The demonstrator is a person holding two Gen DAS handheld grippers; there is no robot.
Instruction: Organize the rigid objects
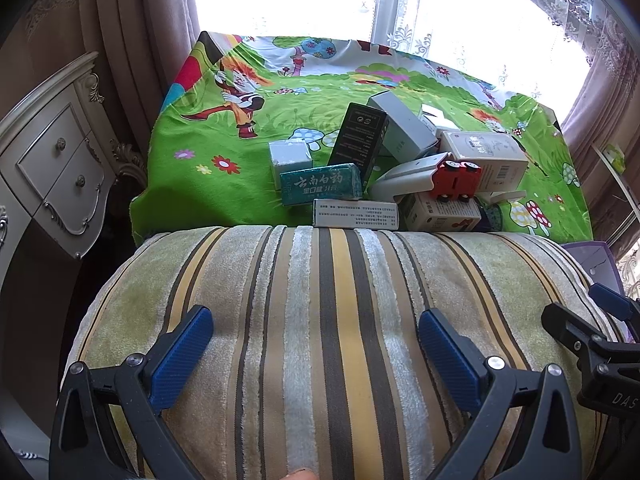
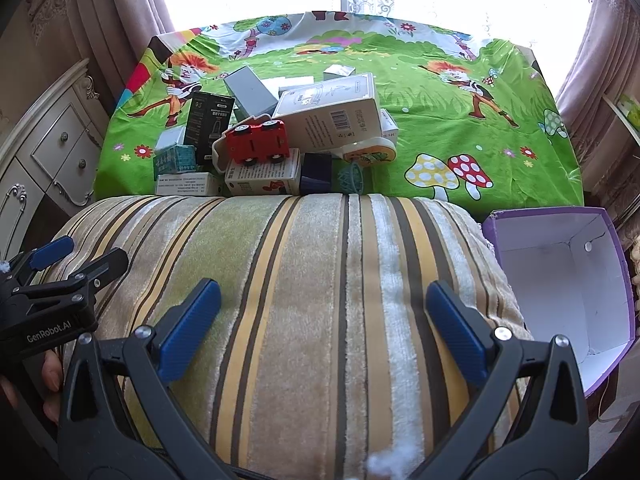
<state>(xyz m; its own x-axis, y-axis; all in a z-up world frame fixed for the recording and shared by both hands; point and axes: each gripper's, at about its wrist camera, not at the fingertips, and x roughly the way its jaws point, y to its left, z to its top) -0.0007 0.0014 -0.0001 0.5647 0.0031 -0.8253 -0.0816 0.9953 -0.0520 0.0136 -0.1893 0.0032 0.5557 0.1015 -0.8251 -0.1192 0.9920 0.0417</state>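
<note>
Both sets of tongs are being held wide apart and empty over the striped cushion (image 2: 320, 300), the left tongs (image 1: 316, 344) beside the right tongs (image 2: 324, 320), with nothing being gripped between the blue pads. Straight ahead of both, beyond the far edge of the cushion, the pile of rigid objects is being left untouched on the cartoon-print cloth (image 2: 460, 120) covering the counter. At the heap's centre a red toy truck (image 2: 258, 142) is being seen lying on its side, wheels toward the cameras, resting against a white holder and above a small carton (image 2: 262, 176). Ahead and to the left of the left tongs, a teal box (image 1: 320, 184) is being propped over a flat white box (image 1: 356, 214), with a black box (image 1: 358, 138) leaning upright behind them. A large white box (image 2: 332, 114) is being seen tilted across the top of the pile. To the right of the right tongs, just beside the cushion, an open purple-edged box (image 2: 560, 280) is being shown with nothing inside. By that evidence the sorting is being judged as barely begun: no item is being carried, the likely container is bare, and the whole cluster is remaining to be cleared.
</note>
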